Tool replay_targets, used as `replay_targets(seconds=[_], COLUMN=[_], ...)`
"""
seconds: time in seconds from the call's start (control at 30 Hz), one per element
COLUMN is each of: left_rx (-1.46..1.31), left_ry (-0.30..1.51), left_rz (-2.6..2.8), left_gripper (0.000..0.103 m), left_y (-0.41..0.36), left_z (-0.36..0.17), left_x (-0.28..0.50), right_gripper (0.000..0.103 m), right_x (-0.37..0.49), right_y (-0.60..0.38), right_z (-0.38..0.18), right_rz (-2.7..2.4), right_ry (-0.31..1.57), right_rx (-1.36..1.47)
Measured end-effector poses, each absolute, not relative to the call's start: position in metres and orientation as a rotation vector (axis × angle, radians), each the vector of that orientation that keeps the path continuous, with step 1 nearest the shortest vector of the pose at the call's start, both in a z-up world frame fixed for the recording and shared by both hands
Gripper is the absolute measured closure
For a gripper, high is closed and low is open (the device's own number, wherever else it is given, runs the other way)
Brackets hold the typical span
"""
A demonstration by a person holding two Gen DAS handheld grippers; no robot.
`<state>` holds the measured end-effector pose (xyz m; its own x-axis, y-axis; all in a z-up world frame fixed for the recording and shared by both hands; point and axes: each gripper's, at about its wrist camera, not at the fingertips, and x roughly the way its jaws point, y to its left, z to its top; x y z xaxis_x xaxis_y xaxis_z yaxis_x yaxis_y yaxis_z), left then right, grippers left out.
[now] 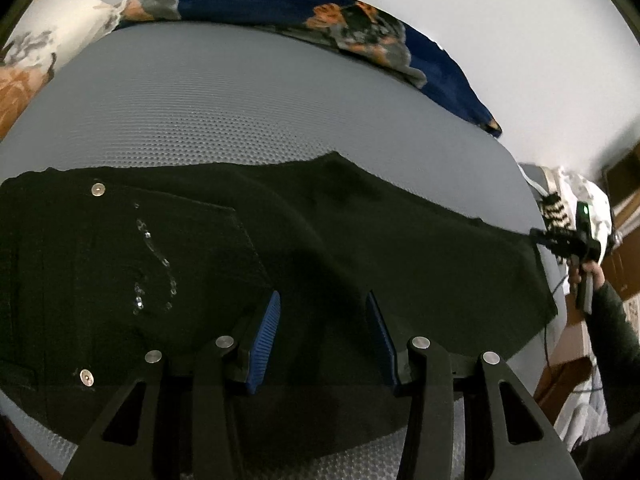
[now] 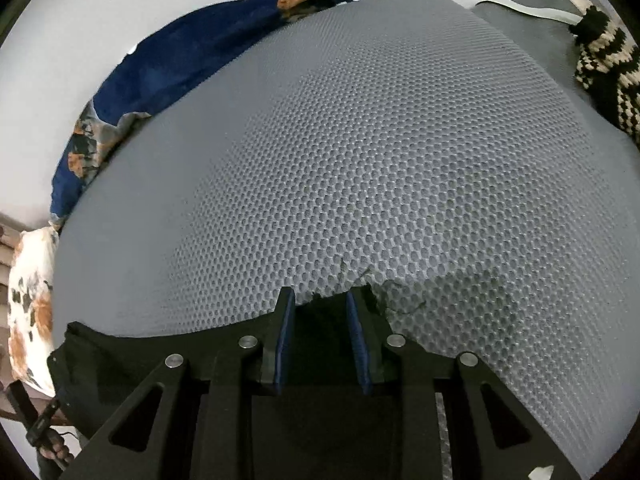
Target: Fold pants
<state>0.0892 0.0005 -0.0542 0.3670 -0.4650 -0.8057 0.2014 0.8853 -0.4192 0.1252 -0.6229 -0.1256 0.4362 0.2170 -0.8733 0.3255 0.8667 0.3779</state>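
Fingers (image 1: 276, 320) of the left gripper (image 1: 325, 312) are spread apart over the black pants (image 1: 280, 240), nothing pinched between them. The right gripper (image 2: 320, 300) is also held apart, its blue pads straddling the pants' dark edge without closing. The pants are laid flat across a grey mesh mattress (image 2: 360, 160), which stretches beyond both sets of fingers. A blue floral blanket (image 1: 280, 4) is bunched past the fingertips against a plain white wall (image 1: 520, 40). A black-and-white knit (image 2: 604, 64) is seen off to the right.

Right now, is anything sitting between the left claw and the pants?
Nothing visible. The open left claw hovers right over the black pants, which lie spread across the gray mattress.
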Motion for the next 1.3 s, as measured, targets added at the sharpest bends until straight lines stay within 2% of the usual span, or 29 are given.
replay_targets(seconds=[0.1,0.13,0.3,0.4,0.73,0.77,0.83,0.87,1.1,1.3], left_rx=[-0.274,-0.271,-0.261,-0.267,-0.252,-0.255,-0.228,-0.208,-0.153,-0.146], left_ry=[1.122,1.121,1.087,1.054,1.037,1.048,1.045,1.04,1.039,1.052], left_rz=[-0.415,-0.41,-0.373,-0.338,-0.217,-0.231,-0.245,-0.247,-0.285,-0.312], left_gripper=[0.057,0.057,0.057,0.057,0.057,0.057,0.057,0.057,0.054,0.052], left_y=[0.001,0.0,0.004,0.012,0.051,0.053,0.053,0.05,0.041,0.048], left_z=[-0.057,-0.057,-0.054,-0.052,-0.074,-0.078,-0.081,-0.081,-0.071,-0.067], left_x=[0.096,0.098,0.11,0.119,0.141,0.142,0.143,0.143,0.131,0.105], right_gripper=[0.095,0.098,0.1,0.1,0.099,0.097,0.083,0.08,0.079,0.079], right_x=[0.119,0.116,0.09,0.085,0.109,0.109,0.106,0.102,0.02,-0.047], right_y=[-0.614,-0.612,-0.608,-0.612,-0.62,-0.619,-0.62,-0.62,-0.622,-0.614], right_z=[-0.123,-0.119,-0.081,-0.076,-0.125,-0.124,-0.119,-0.115,-0.07,-0.095], right_rz=[-0.021,-0.016,-0.133,-0.19,-0.307,-0.315,-0.342,-0.339,-0.377,-0.44], right_ry=[1.122,1.104,0.92,0.873,0.98,0.978,0.999,1.004,0.916,0.97], right_rx=[0.526,0.508,0.439,0.457,0.498,0.51,0.522,0.532,0.645,0.772])
